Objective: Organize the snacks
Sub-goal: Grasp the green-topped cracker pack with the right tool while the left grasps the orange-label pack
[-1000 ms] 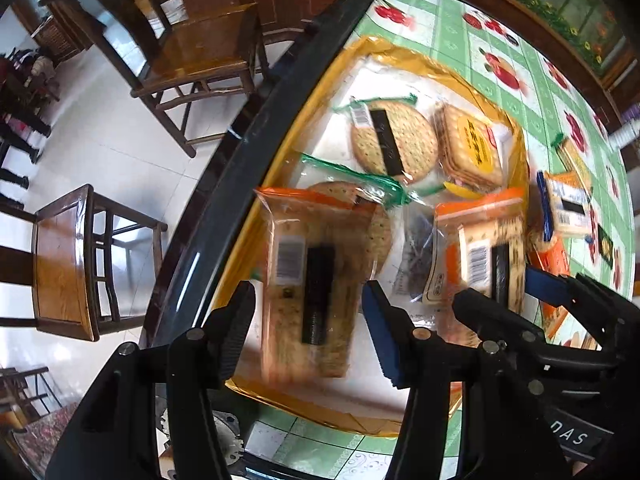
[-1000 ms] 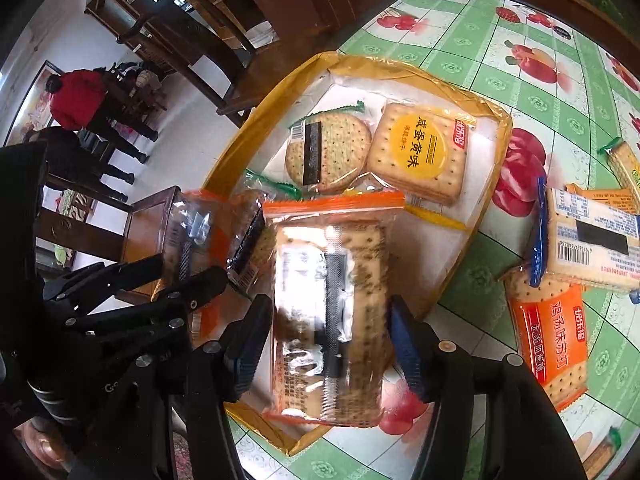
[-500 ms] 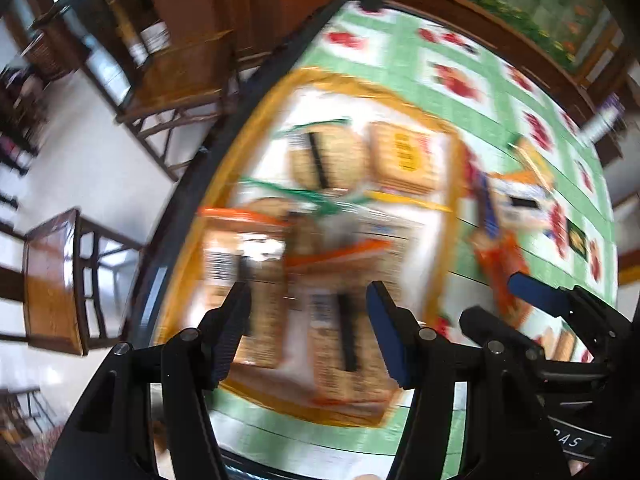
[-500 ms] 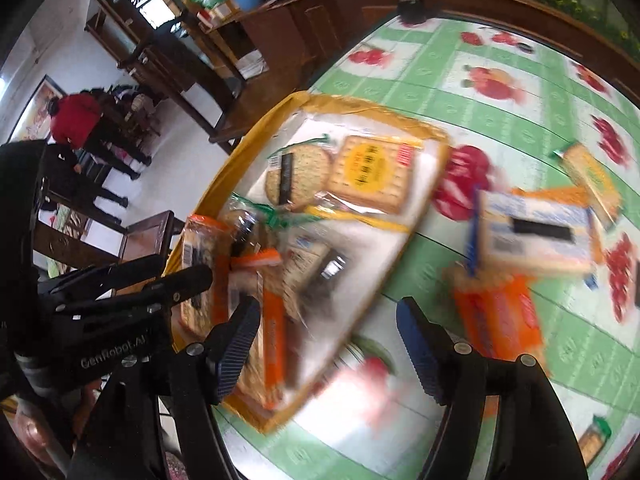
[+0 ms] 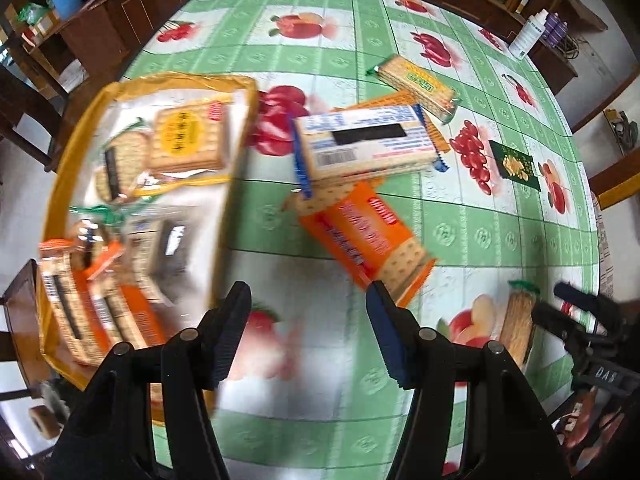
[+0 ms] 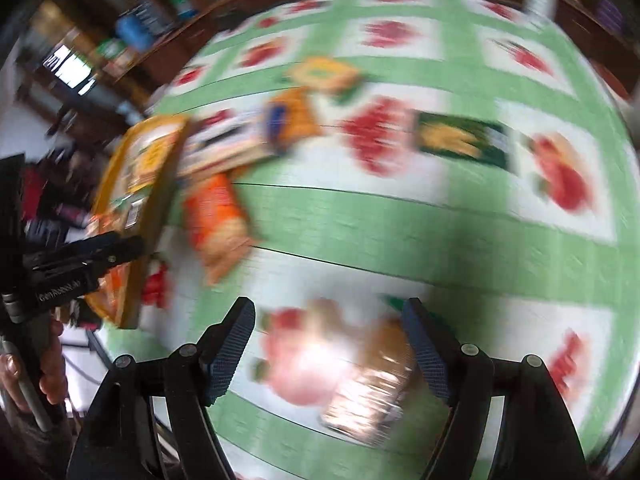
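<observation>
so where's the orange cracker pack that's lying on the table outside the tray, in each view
Left wrist: the orange cracker pack lies right of centre, just ahead of the open left gripper, partly under a white and blue pack.
Right wrist: the same pack shows blurred at left of centre, beside the tray.
Shared landmark: the yellow tray, to the pack's left in both.

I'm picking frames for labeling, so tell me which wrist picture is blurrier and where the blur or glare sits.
Right wrist view: motion blur smears nearly everything, including the dark green packet and the cracker pack between the open right tongs. Left wrist view: sharper; the blue-edged pack reads clearly, but the yellow tray is blurred, with white glare on its wrappers; fisheye bends the table edge.
</observation>
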Available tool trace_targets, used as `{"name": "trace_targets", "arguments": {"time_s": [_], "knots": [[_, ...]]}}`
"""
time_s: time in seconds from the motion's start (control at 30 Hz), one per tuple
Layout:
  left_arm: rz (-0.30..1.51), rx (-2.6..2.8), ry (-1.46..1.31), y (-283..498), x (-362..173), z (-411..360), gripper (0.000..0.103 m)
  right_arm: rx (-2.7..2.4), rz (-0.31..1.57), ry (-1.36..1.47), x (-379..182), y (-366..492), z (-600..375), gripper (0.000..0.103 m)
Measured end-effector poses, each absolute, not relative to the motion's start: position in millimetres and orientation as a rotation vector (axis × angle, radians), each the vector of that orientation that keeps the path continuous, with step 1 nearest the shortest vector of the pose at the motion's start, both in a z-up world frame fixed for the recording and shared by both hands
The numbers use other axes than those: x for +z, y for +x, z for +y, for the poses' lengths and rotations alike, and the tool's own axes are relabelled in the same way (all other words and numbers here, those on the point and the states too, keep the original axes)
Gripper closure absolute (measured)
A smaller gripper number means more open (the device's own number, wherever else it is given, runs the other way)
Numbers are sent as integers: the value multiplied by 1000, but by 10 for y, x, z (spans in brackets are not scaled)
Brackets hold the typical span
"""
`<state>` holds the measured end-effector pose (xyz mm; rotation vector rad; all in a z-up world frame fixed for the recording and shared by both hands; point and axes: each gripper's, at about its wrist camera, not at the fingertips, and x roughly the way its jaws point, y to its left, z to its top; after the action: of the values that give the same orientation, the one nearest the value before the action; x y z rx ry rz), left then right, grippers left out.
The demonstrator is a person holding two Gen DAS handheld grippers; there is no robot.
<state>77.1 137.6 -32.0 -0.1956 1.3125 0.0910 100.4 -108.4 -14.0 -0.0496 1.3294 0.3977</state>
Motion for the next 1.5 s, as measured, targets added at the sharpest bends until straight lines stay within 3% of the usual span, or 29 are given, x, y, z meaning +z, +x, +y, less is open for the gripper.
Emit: {"name": "trace_targets", "arguments": {"time_s": [0.37, 0.63, 1.0, 1.1, 1.17, 1.23, 1.5], "knots": [[1354, 205, -337, 986, -511, 1233, 44, 295, 1438, -3, -564, 823, -1387, 21], [1347, 258, -493, 1165, -674, 1121, 44, 348, 1325, -378, -658, 548, -1093, 17], [1358, 385, -504, 1428, -935, 966, 24, 396, 1326, -414, -653, 478, -1217, 16], [1382, 406, -413, 1506, -981, 881, 23, 403, 1315, -423, -634, 444, -1295, 20], [1378, 384, -383, 1509, -976, 825, 32, 410, 1307, -427, -610, 427, -1312, 28], [1385, 355, -377, 1510, -966, 805, 34, 411, 1297, -425, -571, 428, -1352, 45], [1381, 272, -321, 1254, -933, 807, 39, 387, 1300, -401, -518, 419, -1473, 50]]}}
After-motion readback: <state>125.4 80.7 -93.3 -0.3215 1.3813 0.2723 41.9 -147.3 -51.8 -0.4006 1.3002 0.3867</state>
